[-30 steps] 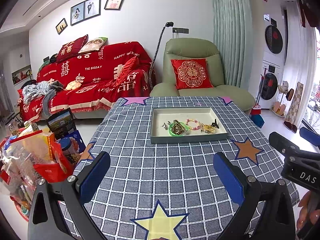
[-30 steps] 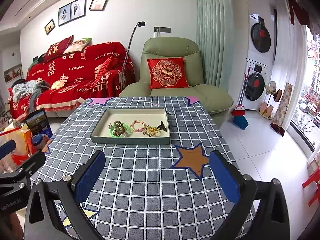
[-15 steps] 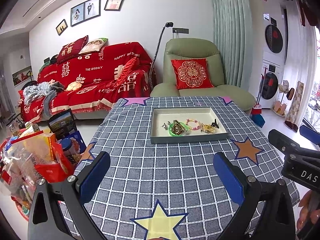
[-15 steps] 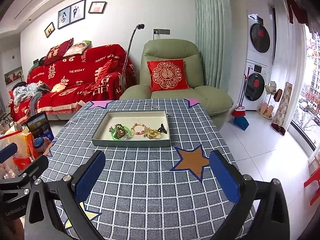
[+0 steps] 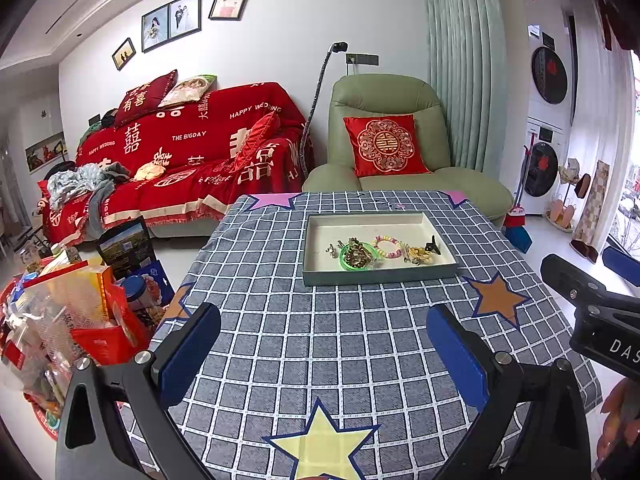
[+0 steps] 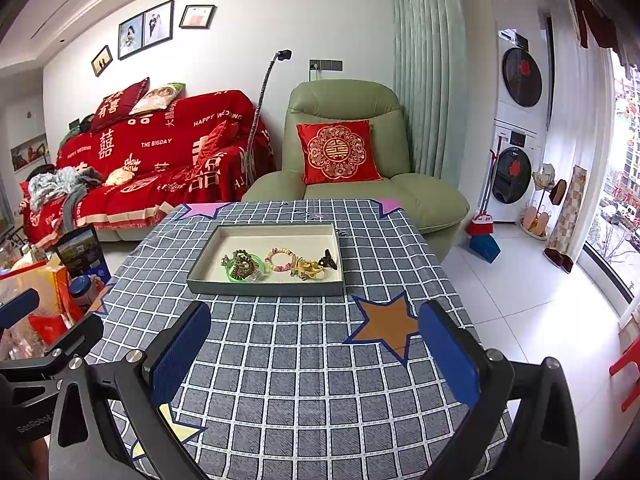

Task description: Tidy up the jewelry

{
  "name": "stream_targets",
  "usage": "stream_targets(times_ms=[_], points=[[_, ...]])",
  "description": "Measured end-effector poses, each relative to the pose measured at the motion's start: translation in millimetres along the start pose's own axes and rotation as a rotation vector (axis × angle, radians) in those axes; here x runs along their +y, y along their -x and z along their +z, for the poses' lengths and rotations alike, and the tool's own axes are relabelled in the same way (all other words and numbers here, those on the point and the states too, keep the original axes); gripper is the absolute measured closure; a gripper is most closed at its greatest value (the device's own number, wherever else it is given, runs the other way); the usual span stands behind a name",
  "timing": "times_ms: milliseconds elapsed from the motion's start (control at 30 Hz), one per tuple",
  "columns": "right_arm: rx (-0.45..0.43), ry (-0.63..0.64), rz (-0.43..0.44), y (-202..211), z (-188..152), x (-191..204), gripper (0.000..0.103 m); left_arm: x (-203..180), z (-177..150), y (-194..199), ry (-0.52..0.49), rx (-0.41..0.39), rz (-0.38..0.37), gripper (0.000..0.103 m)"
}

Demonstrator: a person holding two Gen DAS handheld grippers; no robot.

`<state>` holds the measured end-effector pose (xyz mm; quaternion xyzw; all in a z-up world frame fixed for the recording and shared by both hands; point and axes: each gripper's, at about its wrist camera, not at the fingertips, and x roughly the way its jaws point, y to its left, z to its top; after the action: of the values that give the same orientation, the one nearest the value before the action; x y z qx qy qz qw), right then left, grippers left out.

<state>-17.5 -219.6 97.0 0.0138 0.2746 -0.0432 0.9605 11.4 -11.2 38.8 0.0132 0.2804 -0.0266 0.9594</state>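
Tray [image 5: 380, 276]: far centre of checked table [image 5: 280, 340], holding jewelry [image 5: 382, 249] along its near side.
Left gripper [image 5: 324, 354]: fingers spread, empty, above near table.
Right gripper [image 6: 314, 350]: fingers spread, empty, near the tray's front edge.

A table [image 5: 360, 340] wore a grey checked cloth [image 6: 304, 360] with stars; a shallow tray [image 5: 376, 274] of jewelry lay on it.

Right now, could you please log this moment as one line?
left gripper: open, empty | right gripper: open, empty | jewelry: in tray | phase: approach
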Motion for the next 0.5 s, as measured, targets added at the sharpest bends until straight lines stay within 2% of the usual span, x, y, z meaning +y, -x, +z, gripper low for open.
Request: stream_targets(times_ms=[500], points=[[-0.006,-0.001,0.005,2.4,2.8,1.2,0.0,0.5,0.3,-0.3,0.001,0.002,-0.01,0.0]])
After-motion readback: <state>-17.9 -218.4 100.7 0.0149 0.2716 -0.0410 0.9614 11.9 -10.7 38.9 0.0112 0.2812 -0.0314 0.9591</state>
